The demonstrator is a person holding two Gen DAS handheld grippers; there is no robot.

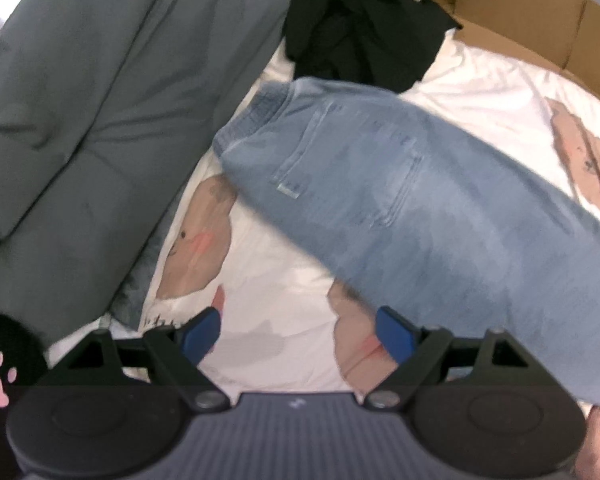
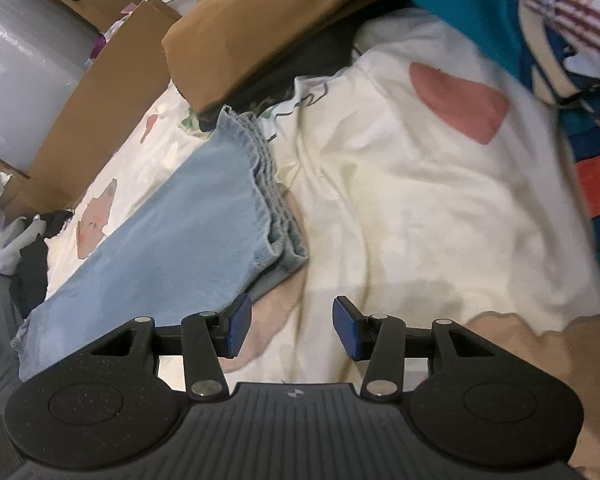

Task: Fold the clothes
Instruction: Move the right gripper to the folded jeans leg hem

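One pair of light blue jeans is laid flat on a white printed bedsheet, folded lengthwise with the legs stacked. The waistband and back pocket are shown only in the left wrist view; the stacked hems only in the right. Both the left gripper and right gripper are held with jaws apart, nothing gripped. One grey duvet and one black garment are seen.
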